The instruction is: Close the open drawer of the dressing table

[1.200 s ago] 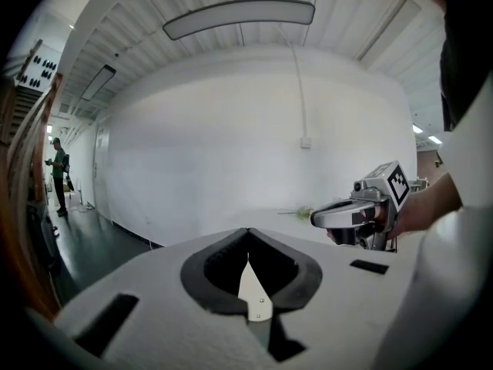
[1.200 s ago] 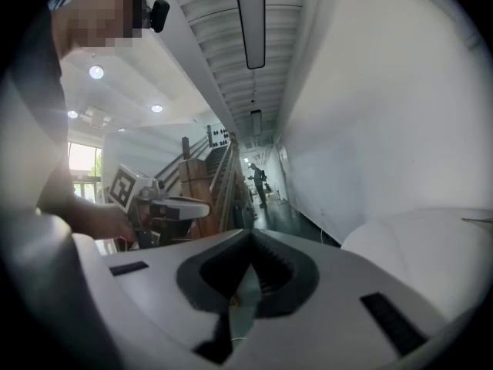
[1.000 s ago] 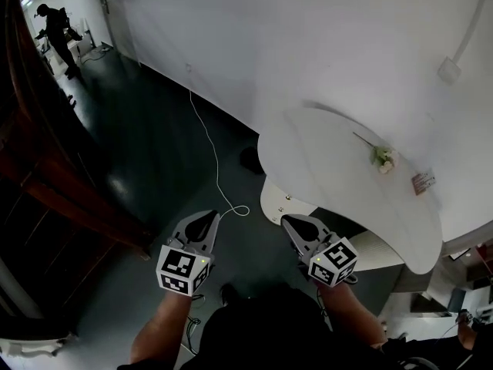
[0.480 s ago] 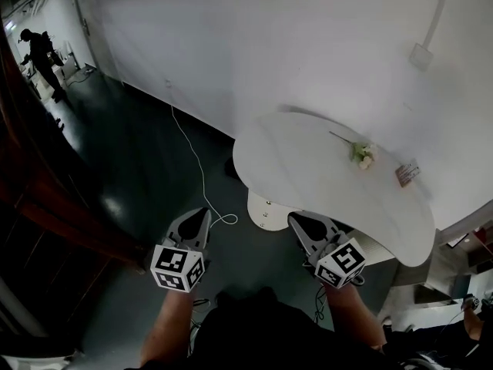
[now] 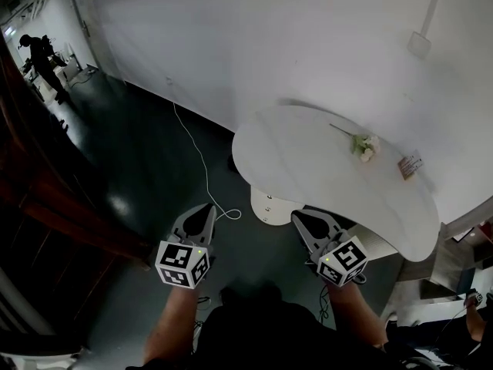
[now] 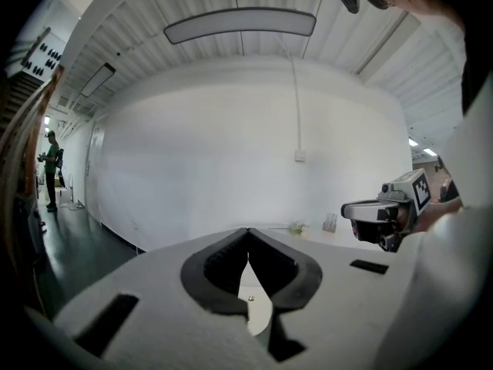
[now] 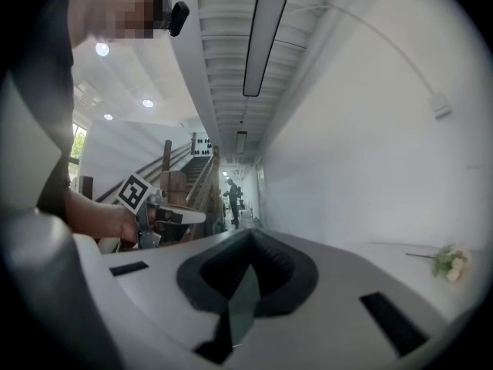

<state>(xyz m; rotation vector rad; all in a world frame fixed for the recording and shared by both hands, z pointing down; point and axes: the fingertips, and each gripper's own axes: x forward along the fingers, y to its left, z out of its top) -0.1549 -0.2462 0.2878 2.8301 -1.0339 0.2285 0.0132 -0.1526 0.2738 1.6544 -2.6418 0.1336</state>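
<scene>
The floor (image 5: pixel 139 168) is dark and shiny below a white wall (image 5: pixel 269 45), and at 1 o'clock the white dressing table (image 5: pixel 323 179) has its drawer (image 5: pixel 269 206) poking out at 12 o'clock, between my left tongs (image 5: pixel 206 209) and right tongs (image 5: pixel 297 217), both pinched together on nothing.

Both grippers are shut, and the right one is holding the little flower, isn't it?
Not quite. Both the left gripper and the right gripper are shut, but the right one holds nothing: its jaws meet empty in the right gripper view. The head view shows the flower lying on the white dressing table, apart from it.
</scene>
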